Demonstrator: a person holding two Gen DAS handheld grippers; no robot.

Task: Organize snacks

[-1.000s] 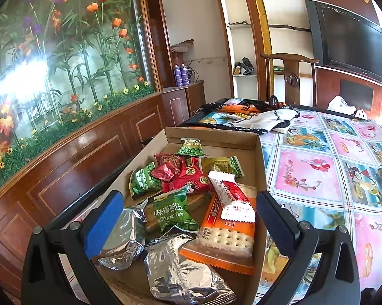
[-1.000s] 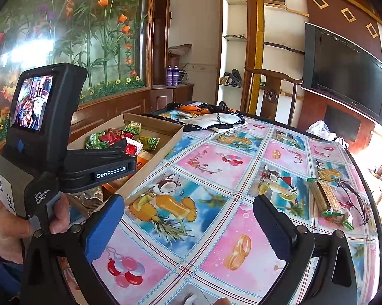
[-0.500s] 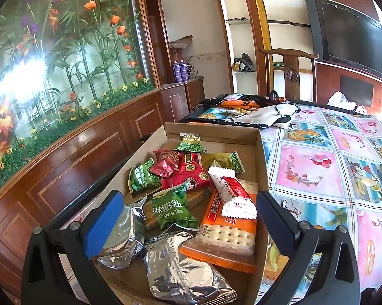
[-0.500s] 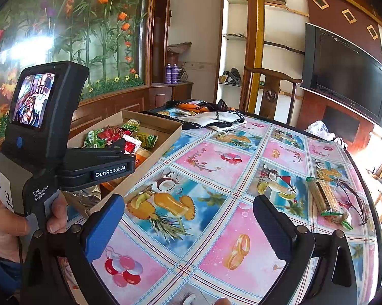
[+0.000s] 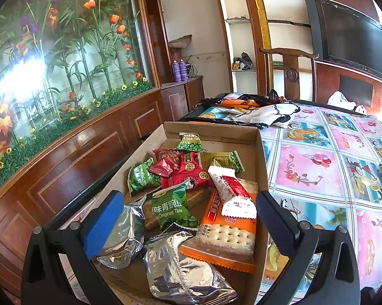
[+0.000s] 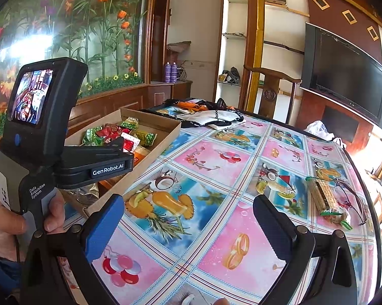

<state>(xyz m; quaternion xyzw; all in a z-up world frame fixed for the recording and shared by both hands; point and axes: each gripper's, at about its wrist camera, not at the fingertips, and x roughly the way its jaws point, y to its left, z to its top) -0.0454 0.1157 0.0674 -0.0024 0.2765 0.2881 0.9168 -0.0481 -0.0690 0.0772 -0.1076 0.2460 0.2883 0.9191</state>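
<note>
Several snack packets fill the cardboard box (image 5: pixel 211 132) at lower centre; a lone wafer packet (image 6: pixel 324 198) lies at right on the tablecloth (image 6: pixel 216 157). Left gripper (image 5: pixel 188 218) and right gripper (image 6: pixel 186 223): jaws wide apart, empty.

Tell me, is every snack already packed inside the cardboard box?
No, one clear-wrapped cracker pack lies out on the tablecloth, far from the cardboard box.

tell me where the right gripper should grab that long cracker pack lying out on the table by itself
Probably across the middle of the cracker pack, coming from above. It lies flat on the tablecloth, long and narrow, so open fingers fit across its short width. Its crimped green ends look flimsy and may slip. The right gripper is open and empty.
</note>
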